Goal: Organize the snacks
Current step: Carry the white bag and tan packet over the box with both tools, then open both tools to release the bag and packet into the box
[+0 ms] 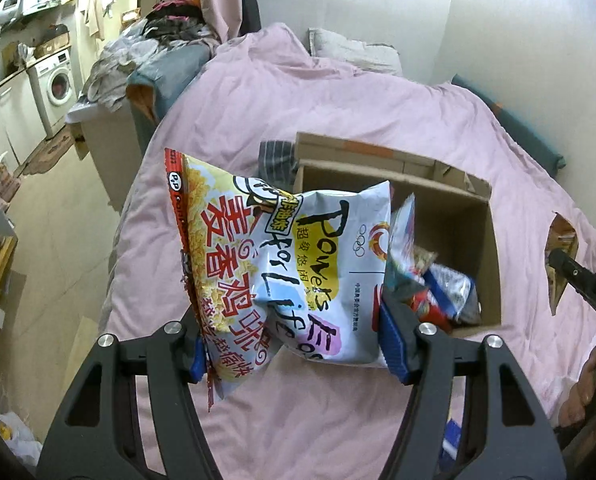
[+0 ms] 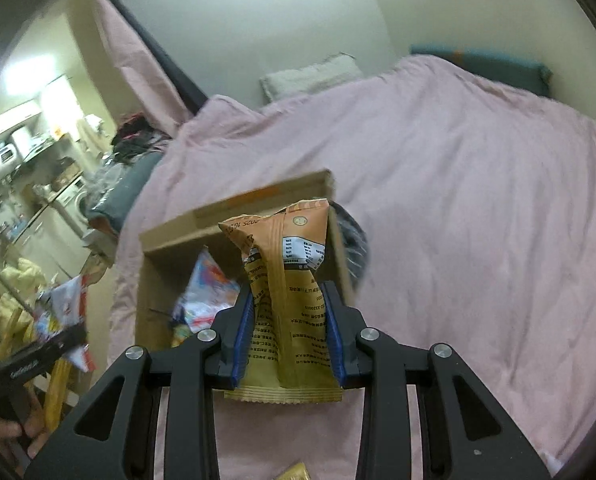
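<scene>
Left wrist view shows the left gripper (image 1: 294, 344) clamped on a large white puffed snack bag (image 1: 282, 264), its blue pads (image 1: 394, 336) set fairly wide apart and pressing the bag's lower sides, with the bag hanging clear of the pink duvet (image 1: 338, 420) in front of an open cardboard box (image 1: 458, 216). Several snack packets (image 1: 438, 284) already lie in the box's near corner. At the right edge the right gripper (image 1: 578, 280) carries an orange packet (image 1: 562, 240).

Right wrist view shows the right gripper (image 2: 288, 340) closed narrowly on that orange snack packet (image 2: 282, 280), pads pinching its middle so the wrapper buckles, the sealed bottom edge sticking out below the jaws. The box (image 2: 234, 216) sits just beyond it on the duvet (image 2: 458, 200), and a small yellow packet (image 2: 294, 474) lies on the bedding at the bottom edge.

The main risk I see is the big bag: it is air-filled and slick, held by its sides only, so it could squirm out or tip as it swings over the rim. Being wide, it may catch on the raised box flap (image 1: 358, 152) or land on the packets and hang over the edge. The box rests on soft bedding, so a nudge from either bag could shift or tilt it. Both grippers heading for one opening could also collide. The orange packet's crumpled grip could crush whatever is inside it.
</scene>
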Demonstrator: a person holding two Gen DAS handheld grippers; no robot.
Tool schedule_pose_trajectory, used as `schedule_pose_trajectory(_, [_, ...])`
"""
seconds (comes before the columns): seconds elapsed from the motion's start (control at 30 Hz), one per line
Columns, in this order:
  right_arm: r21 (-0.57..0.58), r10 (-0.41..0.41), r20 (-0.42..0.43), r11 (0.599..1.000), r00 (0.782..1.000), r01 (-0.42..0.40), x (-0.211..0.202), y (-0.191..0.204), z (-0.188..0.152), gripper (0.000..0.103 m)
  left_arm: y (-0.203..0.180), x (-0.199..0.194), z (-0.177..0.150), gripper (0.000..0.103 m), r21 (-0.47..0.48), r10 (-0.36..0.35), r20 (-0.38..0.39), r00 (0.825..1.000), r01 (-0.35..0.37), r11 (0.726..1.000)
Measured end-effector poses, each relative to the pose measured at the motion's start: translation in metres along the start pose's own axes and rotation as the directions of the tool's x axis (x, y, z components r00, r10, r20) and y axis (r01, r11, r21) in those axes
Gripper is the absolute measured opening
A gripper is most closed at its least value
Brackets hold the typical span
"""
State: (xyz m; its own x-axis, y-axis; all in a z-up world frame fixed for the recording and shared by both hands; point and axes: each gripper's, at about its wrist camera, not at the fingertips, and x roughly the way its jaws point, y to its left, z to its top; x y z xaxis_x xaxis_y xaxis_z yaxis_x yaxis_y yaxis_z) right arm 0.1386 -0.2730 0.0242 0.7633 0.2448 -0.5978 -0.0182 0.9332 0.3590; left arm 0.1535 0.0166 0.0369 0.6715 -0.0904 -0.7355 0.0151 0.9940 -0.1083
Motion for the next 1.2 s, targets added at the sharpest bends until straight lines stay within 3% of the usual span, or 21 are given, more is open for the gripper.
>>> schedule_pose_trajectory(0.23, [-0.088,0.004,-0.025,0.996,1.000,-0.006,0.036,0.022,0.012,0.034,-0.010,0.032,0.022,0.063,0.012,-0.033,0.015,0.999,0.033,0.999])
schedule_pose_trajectory(0.47, [-0.108,0.006,-0.091,0.994,0.996,-0.015,0.074,0.023,0.013,0.034,-0.013,0.062,0.020,0.063,0.000,-0.086,-0.002,0.996,0.086,0.996])
schedule_pose_trajectory(0.7, [-0.034,0.030,-0.170,0.999,0.985,-0.036,0.096,0.014,0.010,0.034,-0.015,0.082,0.018,0.063,0.020,-0.082,-0.047,0.996,0.083,0.996])
schedule_pose_trajectory(1.2, [0.033,0.018,-0.237,0.999,0.971,-0.011,0.115,-0.001,0.004,0.037,-0.020,0.090,0.012,0.067,0.016,-0.119,-0.114,0.986,0.121,0.992])
